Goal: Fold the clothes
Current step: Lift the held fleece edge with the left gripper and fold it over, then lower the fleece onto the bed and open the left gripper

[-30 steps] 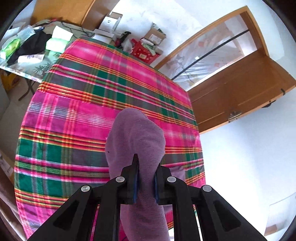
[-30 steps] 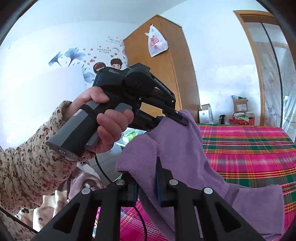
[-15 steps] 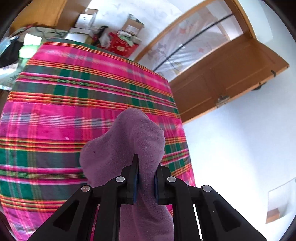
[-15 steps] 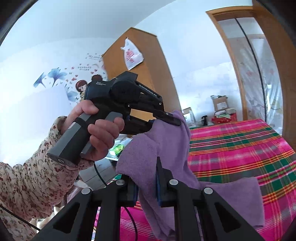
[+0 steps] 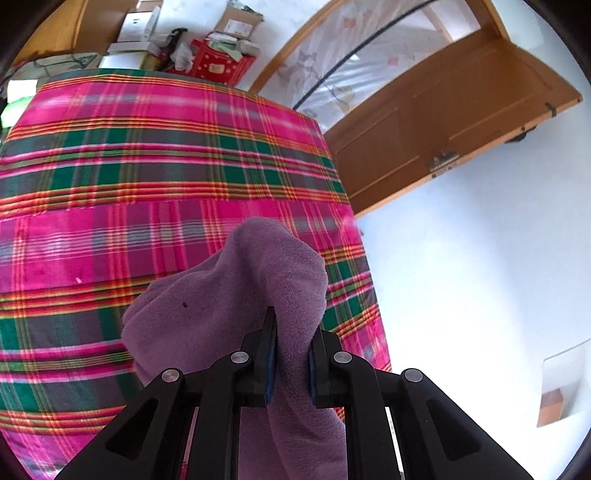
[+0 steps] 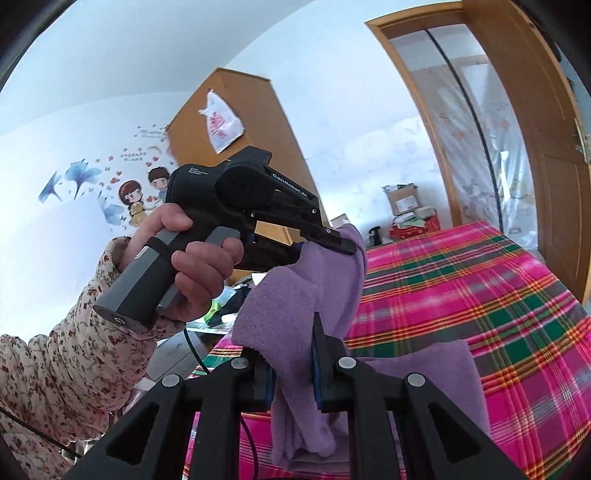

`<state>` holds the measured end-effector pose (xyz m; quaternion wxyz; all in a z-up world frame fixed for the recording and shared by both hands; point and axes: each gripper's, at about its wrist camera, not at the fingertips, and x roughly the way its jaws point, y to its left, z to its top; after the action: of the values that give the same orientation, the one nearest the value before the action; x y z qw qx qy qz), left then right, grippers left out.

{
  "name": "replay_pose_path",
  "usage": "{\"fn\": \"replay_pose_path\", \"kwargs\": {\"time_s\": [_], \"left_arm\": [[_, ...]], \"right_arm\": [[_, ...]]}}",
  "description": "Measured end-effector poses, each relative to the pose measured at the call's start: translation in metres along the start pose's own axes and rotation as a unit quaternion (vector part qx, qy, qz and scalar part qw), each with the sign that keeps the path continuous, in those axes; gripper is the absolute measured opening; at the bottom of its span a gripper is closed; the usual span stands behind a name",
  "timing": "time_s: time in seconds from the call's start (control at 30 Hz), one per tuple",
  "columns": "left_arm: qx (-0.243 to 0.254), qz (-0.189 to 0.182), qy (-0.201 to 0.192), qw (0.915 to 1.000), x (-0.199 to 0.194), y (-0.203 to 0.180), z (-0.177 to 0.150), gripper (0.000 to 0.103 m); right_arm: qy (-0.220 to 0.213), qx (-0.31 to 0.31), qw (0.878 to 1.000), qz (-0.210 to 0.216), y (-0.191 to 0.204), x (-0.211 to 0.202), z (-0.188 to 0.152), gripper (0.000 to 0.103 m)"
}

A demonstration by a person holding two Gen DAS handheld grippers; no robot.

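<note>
- Pink, green and red plaid cloth (image 5: 155, 177) covers the bed beneath both grippers, as it did a second ago; in the left wrist view more of its far edge now shows.
- Nearest the left camera, the left gripper (image 5: 291, 363) has its two fingers pressed on a fold of the purple fleece garment (image 5: 236, 306), the same hold as a second ago; the fleece bulges up ahead of the tips and now spreads wider to the left.
- In the right wrist view the right gripper (image 6: 293, 373) is likewise clamped on another part of the purple fleece garment (image 6: 306, 295), which hangs below the fingers, while a flatter part lies on the plaid cloth (image 6: 480, 295) to the right.
- Just beyond, the person's left hand (image 6: 188, 269), in a floral sleeve (image 6: 62, 369), grips the left gripper's handle; that gripper (image 6: 332, 240) now sits higher in the frame than before, its tips at the top corner of the fleece.
- Farther off, a red crate (image 5: 218, 62) and cardboard boxes (image 5: 236, 22) stand past the bed's end.
- Behind them are a wooden door (image 5: 443, 122) and, in the right view, a wardrobe (image 6: 240, 122) with a plastic bag (image 6: 221, 122) hanging on it.
</note>
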<state>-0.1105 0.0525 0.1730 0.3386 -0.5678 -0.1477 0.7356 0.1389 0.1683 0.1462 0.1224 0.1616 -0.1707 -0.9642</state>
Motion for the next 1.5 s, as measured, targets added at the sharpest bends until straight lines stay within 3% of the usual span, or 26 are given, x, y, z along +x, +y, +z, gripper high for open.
{"fn": "replay_pose_path", "kwargs": {"time_s": [0.33, 0.93, 1.27, 1.5], "left_arm": [[0.018, 0.005, 0.062, 0.9979, 0.06, -0.024, 0.012, 0.014], [0.005, 0.039, 0.145, 0.9886, 0.164, -0.025, 0.03, 0.016], [-0.003, 0.042, 0.16, 0.9862, 0.19, -0.019, 0.03, 0.022], [0.021, 0.029, 0.143, 0.9891, 0.185, -0.026, 0.027, 0.029]], "right_arm": [[0.0, 0.05, 0.998, -0.041, -0.048, -0.007, -0.006, 0.016], [0.027, 0.134, 0.986, -0.092, -0.129, 0.0, -0.031, 0.017], [0.046, 0.168, 0.979, -0.108, -0.154, 0.004, -0.05, 0.019], [0.063, 0.194, 0.97, -0.129, -0.17, 0.001, -0.064, 0.022]]}}
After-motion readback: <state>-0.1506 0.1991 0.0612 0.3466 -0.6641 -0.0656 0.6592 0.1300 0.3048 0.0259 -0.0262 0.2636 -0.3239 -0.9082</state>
